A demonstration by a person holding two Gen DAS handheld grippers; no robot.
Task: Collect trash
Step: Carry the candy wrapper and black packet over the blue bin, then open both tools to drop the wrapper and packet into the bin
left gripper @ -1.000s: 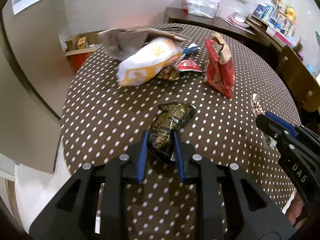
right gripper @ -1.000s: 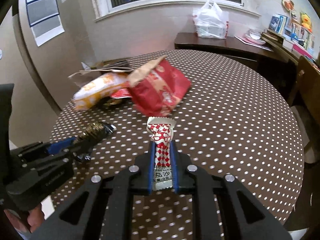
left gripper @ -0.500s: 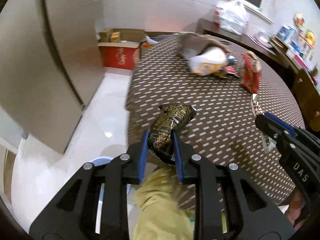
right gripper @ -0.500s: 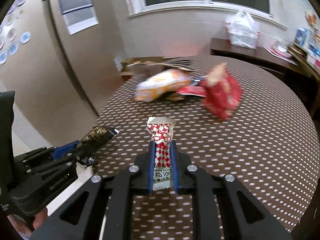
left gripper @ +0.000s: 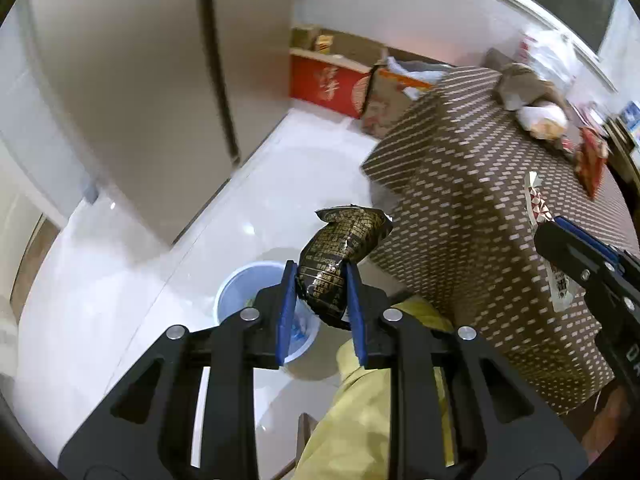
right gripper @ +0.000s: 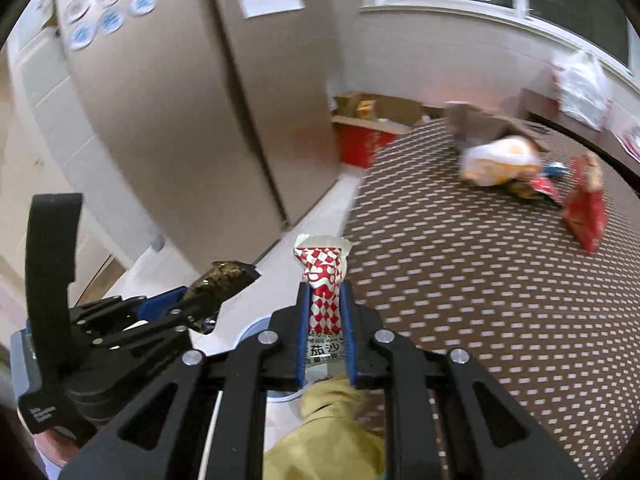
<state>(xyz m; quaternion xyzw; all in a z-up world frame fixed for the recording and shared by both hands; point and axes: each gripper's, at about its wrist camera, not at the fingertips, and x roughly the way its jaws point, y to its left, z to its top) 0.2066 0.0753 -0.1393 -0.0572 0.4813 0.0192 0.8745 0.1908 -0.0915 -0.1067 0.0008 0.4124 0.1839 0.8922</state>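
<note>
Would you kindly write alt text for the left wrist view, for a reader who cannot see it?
The left gripper pinches a crumpled dark wrapper above a blue bin on the white floor. At right, the right gripper holds a red-and-white packet over a dotted brown tablecloth, with more trash at its far end.

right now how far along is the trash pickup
Midway. In hand: the left gripper clamps a black-and-gold wrapper above the blue bin; the right gripper clamps a red-and-white sauce packet. Neither is dropped yet. Left on the dotted table: a red bag, a white-orange bag and small wrappers.
</note>
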